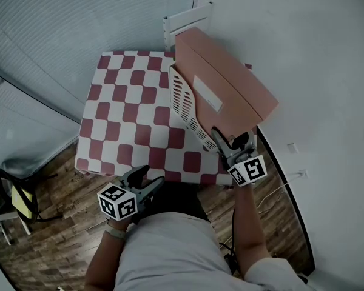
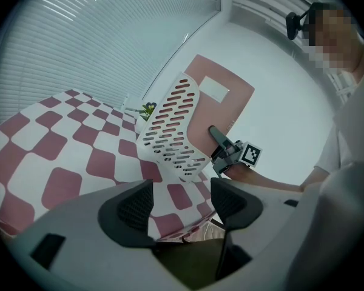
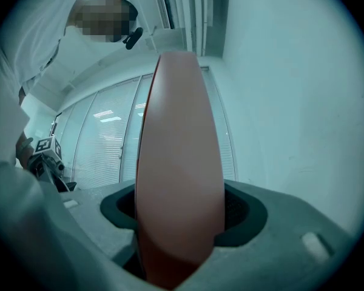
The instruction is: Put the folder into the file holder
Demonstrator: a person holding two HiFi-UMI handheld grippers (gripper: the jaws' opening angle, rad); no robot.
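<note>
The holder [image 1: 183,105] stands on the right side of the bench [image 1: 127,120], near its front-right corner. The folder [image 1: 224,83] sits in it and leans out to the right past the bench edge. The folder's near end lies between the jaws of the right tool [image 1: 217,134], while the left tool [image 1: 152,176] hangs at the bench's front edge, left of the holder and apart from it.

setting: office-type room. evidence: slatted blinds [image 1: 54,35] along one side; plain white wall [image 1: 315,47] with a small wall plate [image 1: 293,147]; wood-pattern floor [image 1: 54,241]; small table [image 1: 124,117] under a red-and-white checked cloth; white perforated file holder [image 1: 185,105]; black chair [image 1: 9,190] at the floor's edge.
</note>
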